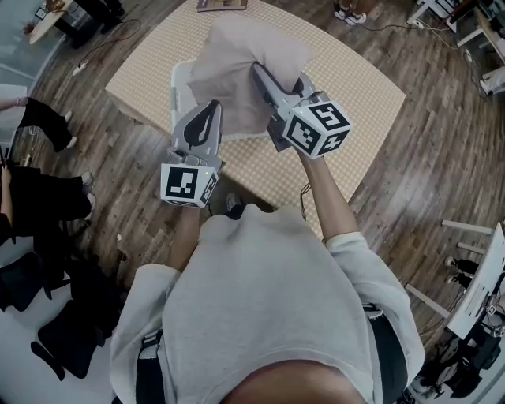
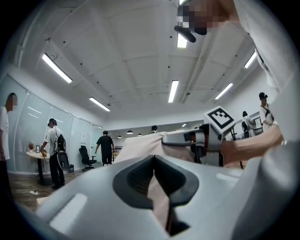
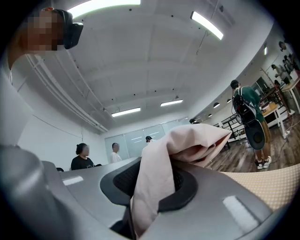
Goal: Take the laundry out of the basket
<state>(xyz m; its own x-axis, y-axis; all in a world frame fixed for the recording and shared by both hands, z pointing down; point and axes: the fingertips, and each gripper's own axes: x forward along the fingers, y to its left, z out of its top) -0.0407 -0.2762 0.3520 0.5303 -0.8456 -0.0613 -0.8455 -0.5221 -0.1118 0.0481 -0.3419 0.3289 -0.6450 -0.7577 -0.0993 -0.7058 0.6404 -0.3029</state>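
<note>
A pale pink-beige cloth (image 1: 237, 63) hangs lifted above the white laundry basket (image 1: 180, 79), whose rim shows just left of it. My left gripper (image 1: 207, 112) is shut on the cloth's near lower edge. In the left gripper view a strip of cloth (image 2: 157, 199) is pinched between the left gripper's (image 2: 157, 183) jaws. My right gripper (image 1: 260, 72) is shut on the cloth higher up, to the right. In the right gripper view the fabric (image 3: 187, 140) bunches out of the right gripper (image 3: 149, 187). The cloth hides the inside of the basket.
The basket stands on a beige checked table (image 1: 355, 95) over a wooden floor. Seated people's legs (image 1: 39, 197) are at the left, shoes (image 1: 349, 13) at the top, and white furniture (image 1: 481, 292) at the right. Several people stand in the room (image 2: 105, 147).
</note>
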